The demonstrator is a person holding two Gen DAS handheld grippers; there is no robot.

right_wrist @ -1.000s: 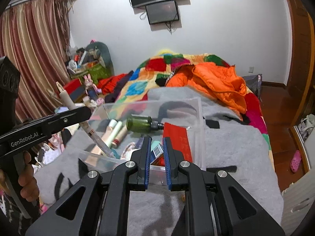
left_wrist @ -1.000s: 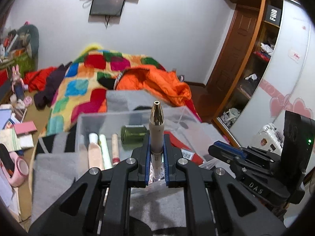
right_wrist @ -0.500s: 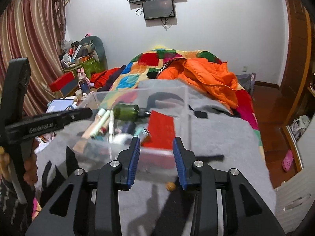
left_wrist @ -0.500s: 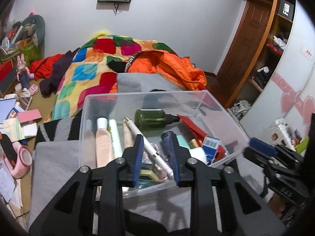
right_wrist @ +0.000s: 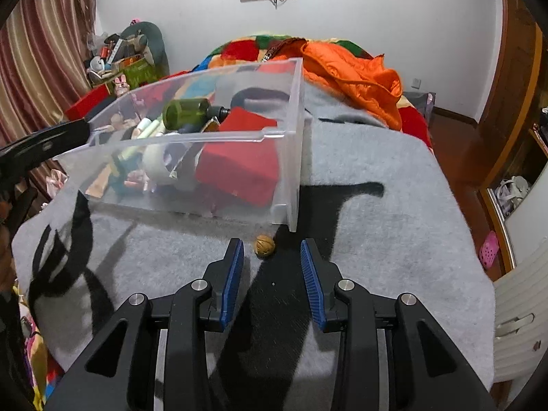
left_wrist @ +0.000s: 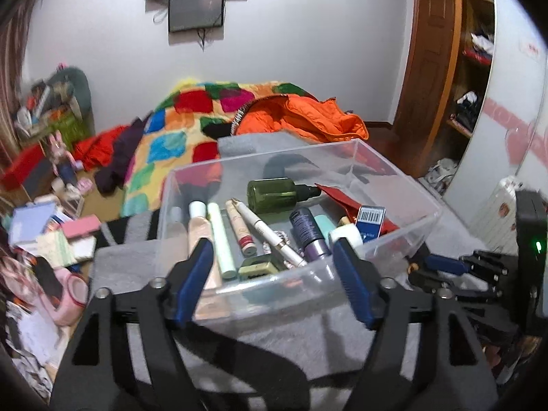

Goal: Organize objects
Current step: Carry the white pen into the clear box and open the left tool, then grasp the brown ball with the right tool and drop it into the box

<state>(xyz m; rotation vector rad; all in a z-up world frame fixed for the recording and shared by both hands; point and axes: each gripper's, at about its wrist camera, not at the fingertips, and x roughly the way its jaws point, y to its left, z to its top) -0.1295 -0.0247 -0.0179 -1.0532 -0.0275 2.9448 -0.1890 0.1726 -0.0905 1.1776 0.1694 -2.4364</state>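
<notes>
A clear plastic box stands on the grey blanket and holds a green bottle, a white and gold pen, tubes and a red pouch. My left gripper is open and empty at the box's near wall. My right gripper is open and empty, low over the blanket. A small brown walnut lies between its fingertips, just off the box's near corner. The box also shows in the right wrist view.
An orange jacket and a patchwork quilt lie behind the box. Books and clutter cover the floor at left. A wooden wardrobe stands at right. The blanket's right edge drops toward the floor.
My left gripper opened and let the white and gold pen go into the box, then opened wider. My right gripper opened, dropped low and moved right to the walnut.
</notes>
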